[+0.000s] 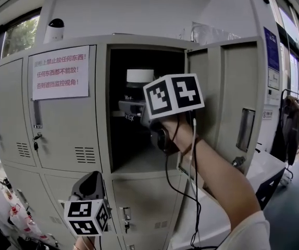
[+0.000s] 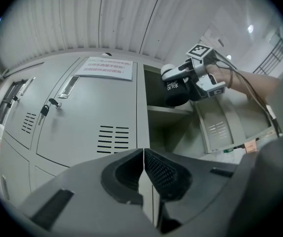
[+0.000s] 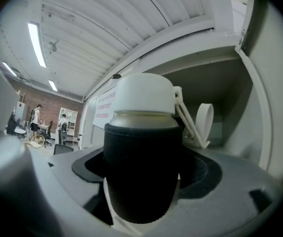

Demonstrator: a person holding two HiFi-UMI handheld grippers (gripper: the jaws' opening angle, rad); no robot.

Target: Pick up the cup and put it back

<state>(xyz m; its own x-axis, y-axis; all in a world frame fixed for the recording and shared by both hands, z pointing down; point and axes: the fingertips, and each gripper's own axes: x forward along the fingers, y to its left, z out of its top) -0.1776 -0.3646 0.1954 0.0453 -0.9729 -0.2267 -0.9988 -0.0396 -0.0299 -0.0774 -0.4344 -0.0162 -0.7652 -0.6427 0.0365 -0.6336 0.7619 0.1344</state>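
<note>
Head view: right tool (image 1: pixel 134 110) pinches cup (image 1: pixel 139 77), seemingly at locker (image 1: pixel 102 113) mouth; left tool (image 2: pixel 144 172) closed.

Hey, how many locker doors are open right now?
1: the door of the upper compartment where the right hand-held gripper holds the cup. Other doors in view are shut; more may lie outside the frame.

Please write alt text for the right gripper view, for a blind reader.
The right tongs clamp a cup with a black sleeve and white lid, in front of an open grey locker compartment.
</note>
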